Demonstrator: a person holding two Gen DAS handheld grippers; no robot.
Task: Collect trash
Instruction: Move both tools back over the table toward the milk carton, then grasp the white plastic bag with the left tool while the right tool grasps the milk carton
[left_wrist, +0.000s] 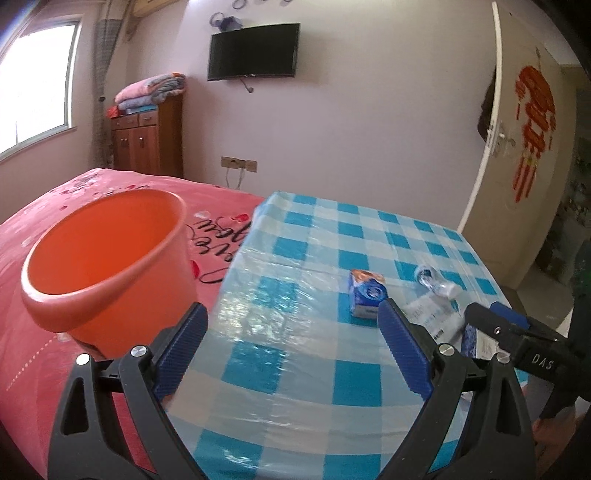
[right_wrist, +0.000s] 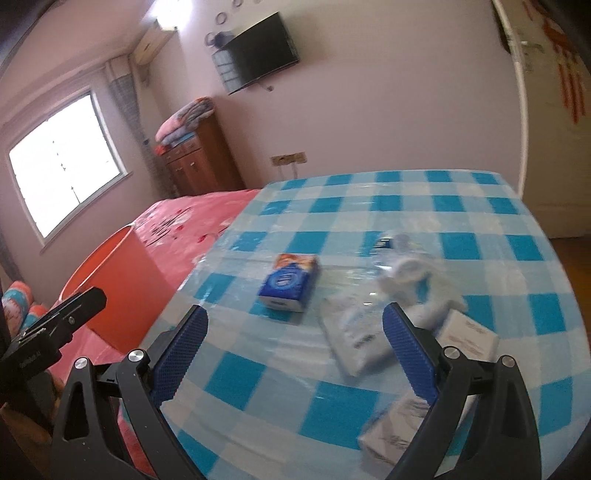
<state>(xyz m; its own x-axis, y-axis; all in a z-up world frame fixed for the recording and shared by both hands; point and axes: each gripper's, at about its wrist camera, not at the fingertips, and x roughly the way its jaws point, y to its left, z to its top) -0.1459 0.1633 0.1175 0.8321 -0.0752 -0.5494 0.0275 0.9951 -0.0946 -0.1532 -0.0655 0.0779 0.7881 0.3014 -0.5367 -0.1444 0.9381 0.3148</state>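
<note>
An orange bucket (left_wrist: 107, 258) (right_wrist: 118, 295) stands on the pink bed beside the table (left_wrist: 295, 369) with the blue checked cloth. On the cloth lie a blue carton (left_wrist: 365, 297) (right_wrist: 290, 282), a crushed clear bottle (left_wrist: 434, 282) (right_wrist: 402, 269), a white packet (left_wrist: 428, 317) (right_wrist: 354, 339) and two white boxes (right_wrist: 469, 338) (right_wrist: 399, 432). My left gripper (left_wrist: 291, 306) hovers open over the table's near left part, nothing between its fingers. My right gripper (right_wrist: 295, 310) (left_wrist: 484, 310) is open too, held just short of the carton and the packet.
The bed (left_wrist: 44, 332) runs along the table's left edge. A wooden cabinet (left_wrist: 147, 140) with folded blankets stands at the far wall under a mounted TV (left_wrist: 253, 50). A white door (left_wrist: 524, 147) is at the right. One finger (right_wrist: 79, 308) of the left gripper shows by the bucket.
</note>
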